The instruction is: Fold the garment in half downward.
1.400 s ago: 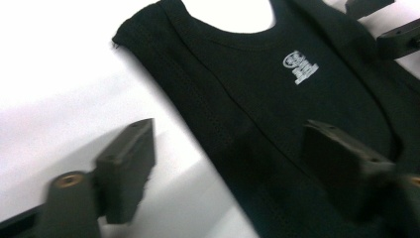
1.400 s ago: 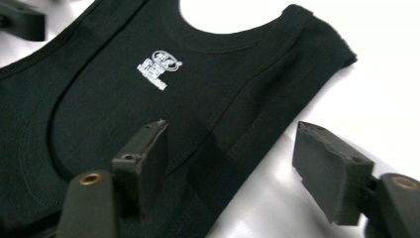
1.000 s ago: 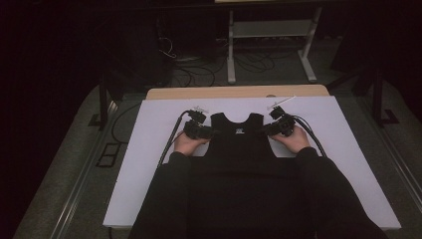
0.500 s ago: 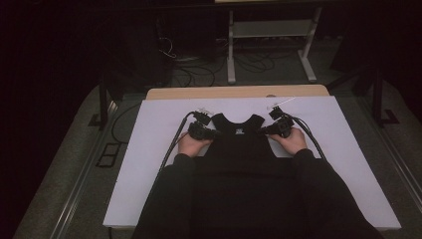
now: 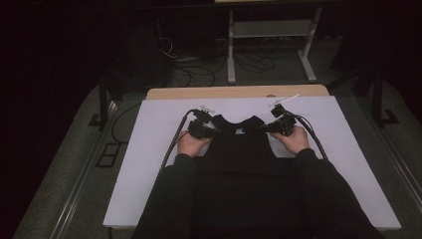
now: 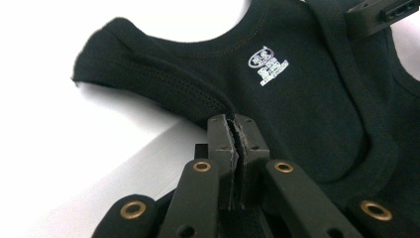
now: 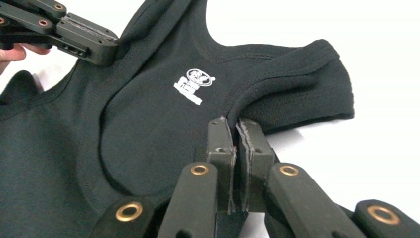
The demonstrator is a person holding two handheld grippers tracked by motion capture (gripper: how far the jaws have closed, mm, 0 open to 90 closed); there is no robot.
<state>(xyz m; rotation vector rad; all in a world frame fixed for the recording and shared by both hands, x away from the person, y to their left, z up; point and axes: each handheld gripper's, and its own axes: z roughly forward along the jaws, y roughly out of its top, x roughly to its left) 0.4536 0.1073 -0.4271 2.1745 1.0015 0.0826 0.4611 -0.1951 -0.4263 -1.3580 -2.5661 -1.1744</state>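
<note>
From above, I see a black sleeveless shirt (image 5: pixel 240 142) lying flat on the white table (image 5: pixel 154 149), its neck end away from me. My left gripper (image 5: pixel 200 129) sits at its left armhole and my right gripper (image 5: pixel 278 125) at its right one, my hands just behind them.

In my left gripper view, the jaws are pressed together on the hem of the armhole, just under the shoulder strap (image 6: pixel 143 74); a small white logo (image 6: pixel 268 63) shows below the neckline.

In my right gripper view, the jaws are likewise clamped on the other armhole's edge.
</note>
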